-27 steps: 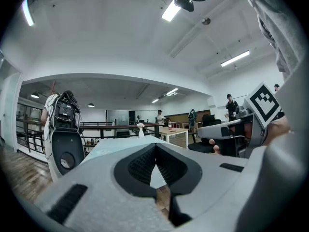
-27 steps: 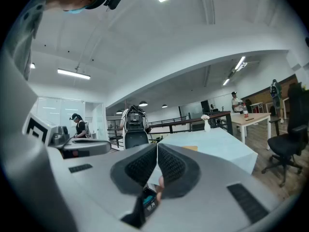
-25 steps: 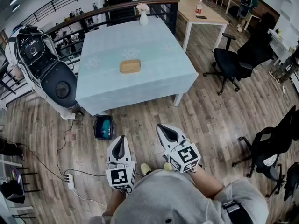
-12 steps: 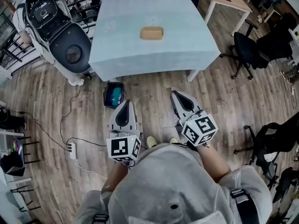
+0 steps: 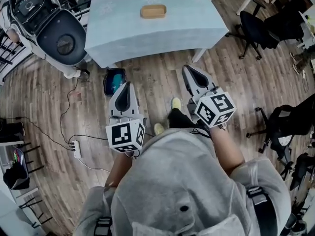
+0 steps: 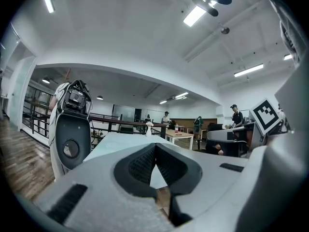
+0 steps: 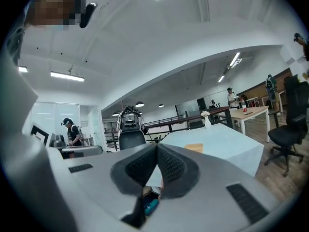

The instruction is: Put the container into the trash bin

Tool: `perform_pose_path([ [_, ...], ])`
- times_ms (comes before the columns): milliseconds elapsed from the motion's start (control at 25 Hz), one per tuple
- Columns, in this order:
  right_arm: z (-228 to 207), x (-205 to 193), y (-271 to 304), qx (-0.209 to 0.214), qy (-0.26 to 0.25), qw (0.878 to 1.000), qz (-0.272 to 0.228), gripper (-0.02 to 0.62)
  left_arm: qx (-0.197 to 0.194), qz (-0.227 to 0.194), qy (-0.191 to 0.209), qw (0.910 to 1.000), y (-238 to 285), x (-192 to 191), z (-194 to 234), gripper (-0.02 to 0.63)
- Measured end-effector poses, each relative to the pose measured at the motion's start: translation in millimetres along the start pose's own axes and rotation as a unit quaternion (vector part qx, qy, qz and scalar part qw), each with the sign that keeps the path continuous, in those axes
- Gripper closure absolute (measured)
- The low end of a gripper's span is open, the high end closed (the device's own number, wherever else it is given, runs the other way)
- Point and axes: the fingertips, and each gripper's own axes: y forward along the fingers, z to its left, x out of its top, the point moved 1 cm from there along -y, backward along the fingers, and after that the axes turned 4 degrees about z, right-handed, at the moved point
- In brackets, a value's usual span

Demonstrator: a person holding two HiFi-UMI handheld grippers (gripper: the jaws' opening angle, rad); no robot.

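Container (image 5: pixel 153 11): tan, oblong, rounded corners, shallow with a low raised rim. It lies flat on the pale blue cloth of the table (image 5: pixel 162 36), around the middle of the top, with nothing touching it. In the right gripper view it reads as a low tan block on the cloth, beyond the jaw tips and slightly to their right.

Trash bin (image 5: pixel 114 81): small, dark, rectangular and open-topped, with teal showing inside. It stands on the wooden floor (image 5: pixel 49 107) just beside the table's near left corner, well apart from the container. A bit of the same teal shows low down in the gap behind the right jaws.

Left gripper (image 5: pixel 126 85): you hold it in front of you over the floor, pointing toward the table, with its tip near the bin and a little to the bin's right. The jaws are pressed together, ribbed pads meeting at the tip, and nothing is between them.

Right gripper (image 5: pixel 189 71): level with the left and apart from it, tip near the table's front edge. Its jaws are likewise closed tip to tip and carry nothing.

Surroundings: a large white-and-black machine (image 5: pixel 54 31) stands at the table's left. A black office chair (image 5: pixel 256 28) stands to the right. A power strip (image 5: pixel 75 149) and its cables lie on the floor at your left.
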Motion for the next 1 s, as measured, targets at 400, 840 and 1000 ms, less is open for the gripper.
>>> perform_pose_path([
  [400, -11, 2, -5, -0.009, -0.03, 0.999, 0.002, 0.569, -0.011, 0.005, 0.004, 0.9999, 3, -6, -4, 0.588],
  [840, -13, -7, 30, 0.028, -0.034, 0.999, 0.013, 0.568, -0.01, 0.012, 0.005, 0.9999, 27, -10, 4, 0.588],
  [1000, -25, -11, 46, 0.035, -0.043, 0.998, 0.015, 0.568, -0.013, 0.024, 0.006, 0.9996, 50, -14, 5, 0.587],
])
